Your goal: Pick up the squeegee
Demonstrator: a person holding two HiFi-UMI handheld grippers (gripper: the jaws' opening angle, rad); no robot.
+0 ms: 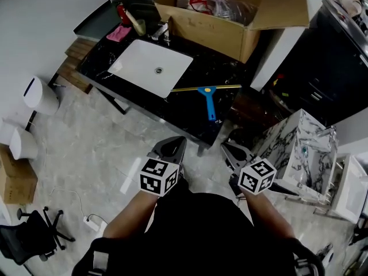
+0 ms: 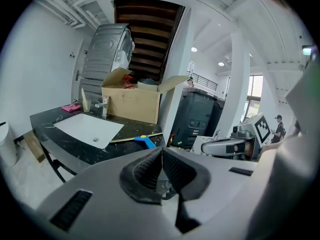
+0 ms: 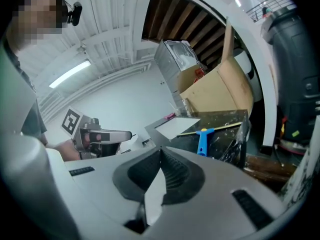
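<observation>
Nearest, the left gripper (image 1: 171,148) and right gripper (image 1: 232,154) point side by side at the black counter (image 1: 207,68), jaws closed on nothing, where the blue-handled squeegee (image 1: 208,99) lies right of the white sink (image 1: 144,62), and beyond it an open cardboard box (image 1: 213,33) holds crumpled clear plastic (image 1: 230,7).

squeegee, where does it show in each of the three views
Head view: squeegee upper middle, on the black counter.
Left gripper view: just left of centre, above the jaws.
Right gripper view: right of centre, above the jaws.
Shared landmark: cardboard box behind it.
</observation>
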